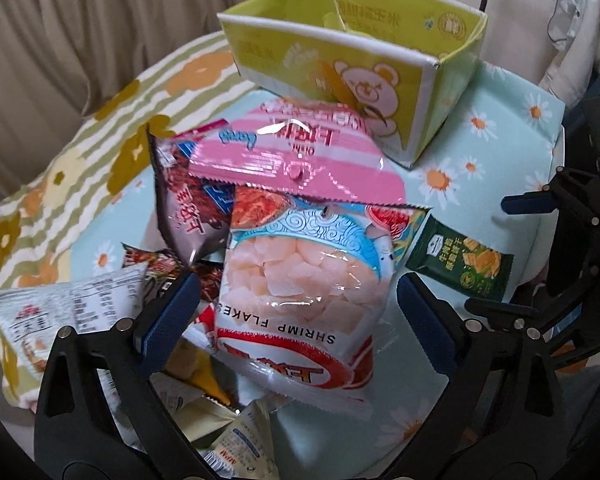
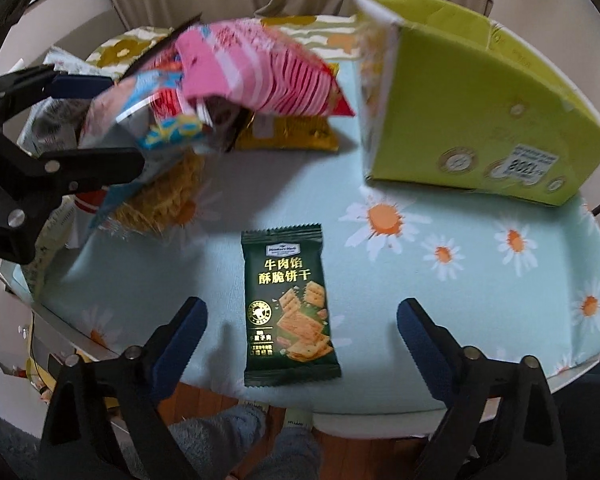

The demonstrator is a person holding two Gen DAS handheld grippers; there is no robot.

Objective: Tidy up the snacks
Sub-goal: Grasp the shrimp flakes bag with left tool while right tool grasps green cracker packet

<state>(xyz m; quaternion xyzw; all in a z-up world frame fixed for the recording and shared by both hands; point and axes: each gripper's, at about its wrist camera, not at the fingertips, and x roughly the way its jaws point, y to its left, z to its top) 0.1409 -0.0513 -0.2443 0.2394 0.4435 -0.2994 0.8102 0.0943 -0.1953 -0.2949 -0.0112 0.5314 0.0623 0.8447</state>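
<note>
A heap of snack bags lies on the table. The shrimp flakes bag (image 1: 300, 300) is on top, with a pink bag (image 1: 296, 160) behind it. My left gripper (image 1: 296, 316) is open, its blue pads on either side of the shrimp flakes bag. A small dark green cracker packet (image 2: 288, 308) lies flat and apart from the heap; it also shows in the left wrist view (image 1: 460, 264). My right gripper (image 2: 300, 340) is open, straddling the green packet just above it. A yellow-green cardboard box (image 1: 356, 68) stands open-topped at the back, also seen in the right wrist view (image 2: 480, 108).
The table has a pale blue daisy-print cloth (image 2: 480, 280); its near edge (image 2: 380, 408) lies just below the green packet. A flowered cushion (image 1: 80, 152) and a beige curtain (image 1: 100, 20) are behind the heap. More packets (image 1: 60, 320) lie at the left.
</note>
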